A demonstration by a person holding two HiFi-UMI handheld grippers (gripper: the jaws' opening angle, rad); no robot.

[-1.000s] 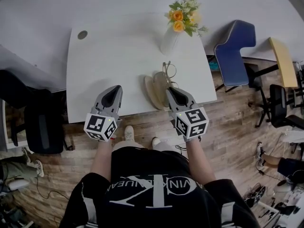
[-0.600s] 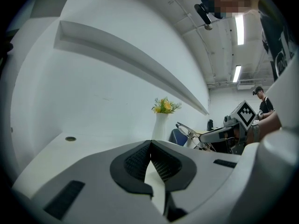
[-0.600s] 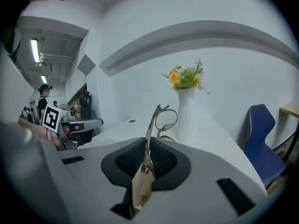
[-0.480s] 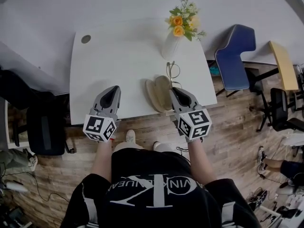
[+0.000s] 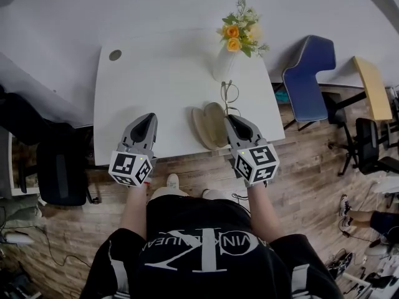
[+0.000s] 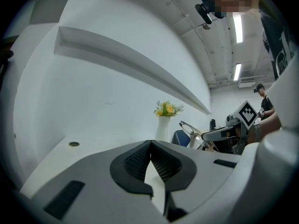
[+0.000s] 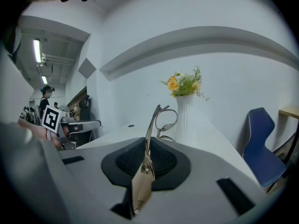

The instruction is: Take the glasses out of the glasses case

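My right gripper (image 5: 229, 118) is shut on one thin metal temple of the glasses (image 5: 229, 94), whose lenses stick out beyond its tips toward the vase. In the right gripper view the temple runs up between the shut pads (image 7: 148, 146) to the round lenses (image 7: 165, 120). The beige glasses case (image 5: 206, 126) lies open on the white table (image 5: 156, 80), just left of the right gripper, near the front edge. My left gripper (image 5: 149, 118) hovers over the front edge further left, shut with nothing in it (image 6: 150, 144). In the left gripper view the lifted glasses (image 6: 191, 130) show to the right.
A white vase (image 5: 223, 60) with yellow flowers stands at the table's far right, close behind the glasses. A round cable hole (image 5: 115, 55) sits at the far left corner. A blue chair (image 5: 308, 73) stands right of the table and a black chair (image 5: 59, 173) left.
Both grippers have risen slightly. The glasses in the right gripper have lifted away from the open case and now hang beyond it, toward the vase.
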